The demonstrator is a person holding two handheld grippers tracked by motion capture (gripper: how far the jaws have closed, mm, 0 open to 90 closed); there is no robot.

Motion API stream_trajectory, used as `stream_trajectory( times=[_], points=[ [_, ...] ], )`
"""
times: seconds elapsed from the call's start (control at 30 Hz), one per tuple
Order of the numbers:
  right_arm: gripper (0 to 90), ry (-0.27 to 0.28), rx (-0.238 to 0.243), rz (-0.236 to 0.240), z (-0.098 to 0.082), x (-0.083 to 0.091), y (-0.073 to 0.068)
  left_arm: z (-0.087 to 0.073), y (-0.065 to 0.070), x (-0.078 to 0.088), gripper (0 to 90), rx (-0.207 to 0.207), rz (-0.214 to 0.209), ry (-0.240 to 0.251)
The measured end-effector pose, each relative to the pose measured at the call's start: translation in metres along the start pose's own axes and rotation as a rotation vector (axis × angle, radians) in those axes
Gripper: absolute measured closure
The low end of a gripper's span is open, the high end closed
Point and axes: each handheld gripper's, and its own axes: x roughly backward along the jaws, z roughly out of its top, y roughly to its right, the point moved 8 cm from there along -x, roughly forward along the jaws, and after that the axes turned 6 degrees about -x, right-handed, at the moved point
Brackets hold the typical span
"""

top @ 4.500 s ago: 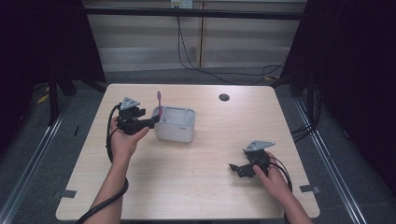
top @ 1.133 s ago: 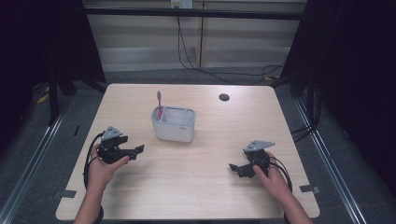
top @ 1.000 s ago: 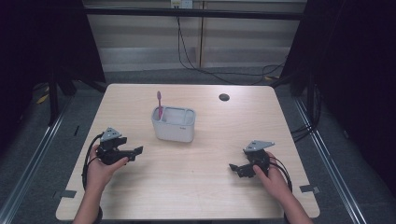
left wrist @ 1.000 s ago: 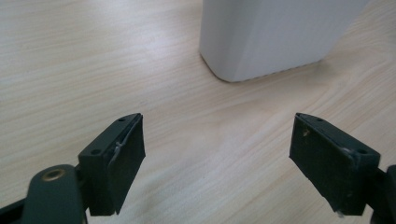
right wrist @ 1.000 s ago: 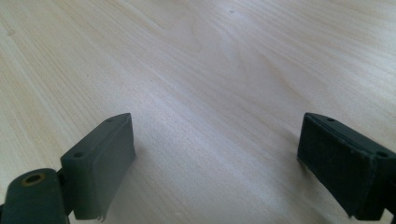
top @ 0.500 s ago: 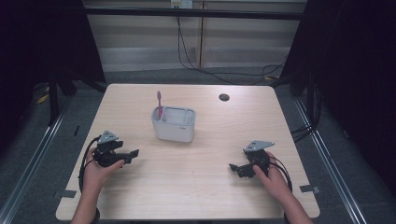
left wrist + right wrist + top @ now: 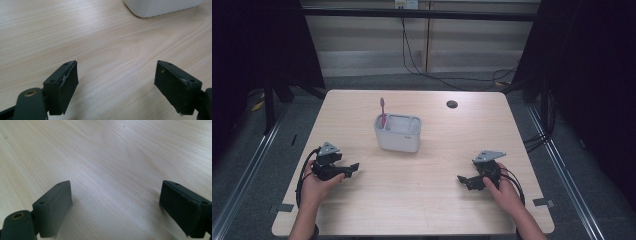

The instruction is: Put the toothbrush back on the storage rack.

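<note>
Fig.: both tools at rest near the front of the table (image 7: pixel 422 210), w/ the work apparently done. We see the left tool (image 7: pixel 352 170) lying low on the wood at the table's left side, its jaws spread wide and holding nothing; in the left gripper view (image 7: pixel 116 83) bare wood grain shows between the two black pads, and the lower corner of the white holder (image 7: pixel 162 7) sits at the top edge. The right tool (image 7: pixel 463 180) mirrors it at the right side, jaws likewise spread and empty, w/ bare table ahead (image 7: pixel 116 207).

The task's things stand at mid-table, well apart from both tools: the white holder (image 7: pixel 398 133), a two-compartment caddy, carries the pink toothbrush (image 7: pixel 382 111) upright in its left compartment, head up. We judge this placement deliberate, i.e. the narrow slot keeps the brush from tipping, while the wider compartment stays free. The tools' symmetric, low, open pose suggests a neutral park position, approx. clear of the holder so nothing gets knocked. A small dark disc (image 7: pixel 452 104) lies near the far edge, uninvolved.
</note>
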Motion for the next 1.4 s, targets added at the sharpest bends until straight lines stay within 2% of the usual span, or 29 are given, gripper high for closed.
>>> stream_trajectory(
  times=[0.2, 0.3, 0.87, 1.1, 1.2, 1.4],
  points=[
    [10.4, 0.0, -0.001, 0.0, 0.0, 0.0, 0.0, -0.003, -0.001, 0.0, 18.7, -0.026, -0.002, -0.02],
    [10.4, 0.0, 0.0, 0.0, 0.0, 0.0, 0.0, -0.004, 0.0, -0.002, 18.6, -0.016, 0.0, -0.015],
    [10.4, -0.001, -0.002, 0.0, 0.0, 0.0, 0.0, -0.011, -0.001, -0.004, 18.0, -0.037, 0.0, -0.039],
    [10.5, 0.0, 0.0, 0.0, 0.0, 0.0, 0.0, -0.011, 0.0, -0.005, 16.9, -0.041, 0.005, -0.034],
    [10.4, 0.0, 0.0, 0.0, 0.0, 0.0, 0.0, -0.011, 0.001, -0.006, 15.8, -0.056, 0.012, -0.035],
    [10.4, 0.0, 0.0, 0.0, 0.0, 0.0, 0.0, -0.012, 0.001, -0.006, 15.3, -0.052, 0.015, -0.023]
  ],
)
